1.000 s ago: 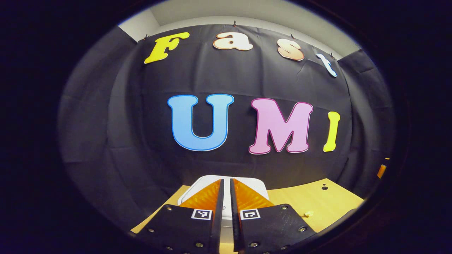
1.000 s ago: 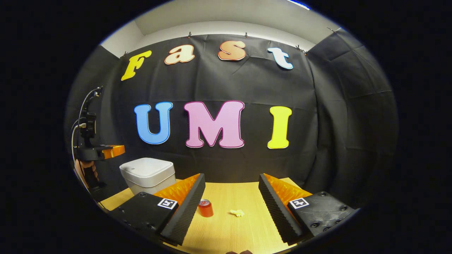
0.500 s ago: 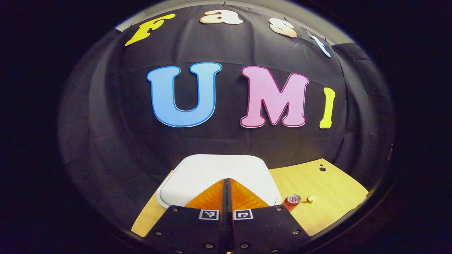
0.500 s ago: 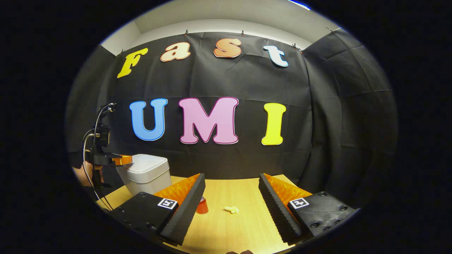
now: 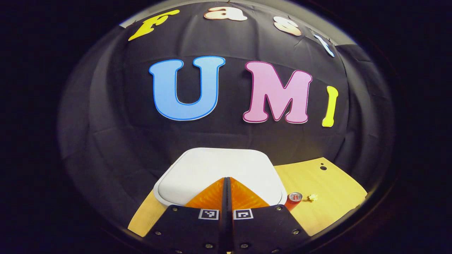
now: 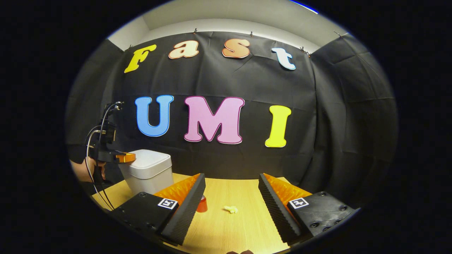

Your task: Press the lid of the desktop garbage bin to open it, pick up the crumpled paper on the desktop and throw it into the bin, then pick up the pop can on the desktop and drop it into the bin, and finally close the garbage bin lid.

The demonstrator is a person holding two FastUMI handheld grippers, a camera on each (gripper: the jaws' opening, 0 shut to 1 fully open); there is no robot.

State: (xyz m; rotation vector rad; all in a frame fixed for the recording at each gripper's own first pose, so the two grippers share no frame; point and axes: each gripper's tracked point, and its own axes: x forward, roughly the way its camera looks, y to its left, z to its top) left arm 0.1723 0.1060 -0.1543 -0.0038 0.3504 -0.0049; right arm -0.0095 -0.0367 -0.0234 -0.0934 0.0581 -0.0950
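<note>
My left gripper [image 5: 227, 181], fingers closed together and empty, sits over the near edge of the bin lid [image 5: 219, 167]. I'd press straight down, firmly. Right gripper [image 6: 231, 185] wide open, empty; can [image 6: 202, 204] and paper [image 6: 231, 209] lie beyond.

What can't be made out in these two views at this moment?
- Whether the left gripper touches the bin lid: in the left gripper view its own closed fingers hide the contact; in the right gripper view it is too small.
- Pop can: in the right gripper view that gripper's finger hides most of it.
- Crumpled paper: too small in both views to show its shape.
</note>
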